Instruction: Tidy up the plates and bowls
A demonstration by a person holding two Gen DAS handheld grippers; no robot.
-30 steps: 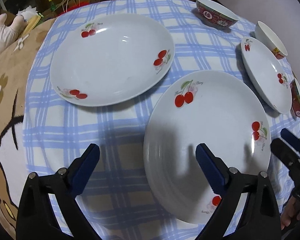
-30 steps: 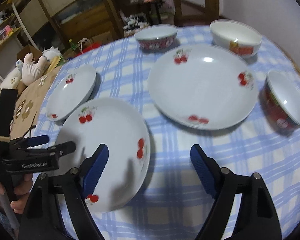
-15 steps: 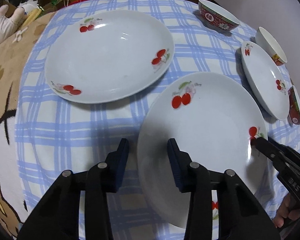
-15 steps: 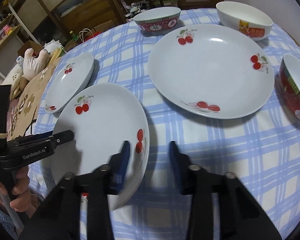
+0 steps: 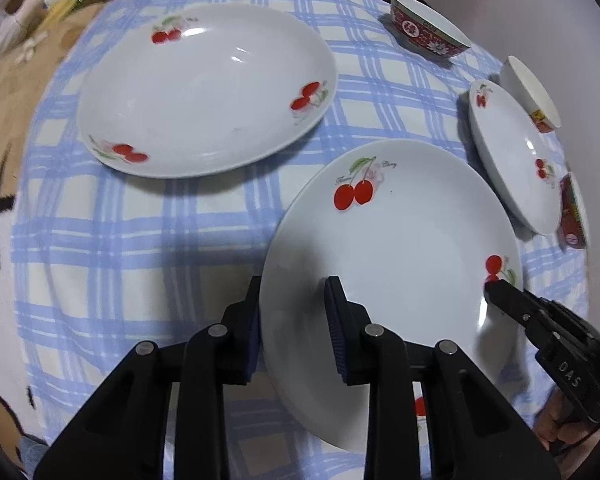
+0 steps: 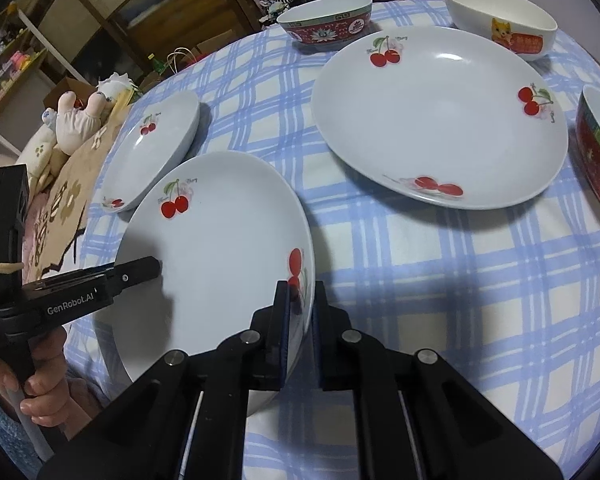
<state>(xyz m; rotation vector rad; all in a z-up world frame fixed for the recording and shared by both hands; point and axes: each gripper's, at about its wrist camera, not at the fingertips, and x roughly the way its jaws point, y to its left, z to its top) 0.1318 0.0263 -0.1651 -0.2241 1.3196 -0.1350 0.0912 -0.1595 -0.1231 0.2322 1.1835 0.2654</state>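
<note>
On the blue-checked tablecloth, both grippers have hold of the same cherry-print plate, the middle-sized one nearest the camera. The left gripper has just been closing and now straddles the plate's left rim, one blue pad under the edge and the other on the inner face; whether the lower pad presses firmly is hard to tell, as the rim hides it. The right gripper has likewise just been closing and pinches the opposite rim tightly, right by a printed cherry. The plate sits tilted, its near side off the cloth. Beyond it lies the large cherry plate, and a smaller cherry plate rests just beside the held one. A red patterned bowl, a white bowl with a cartoon print and another red bowl stand along the far and right edges.
</note>
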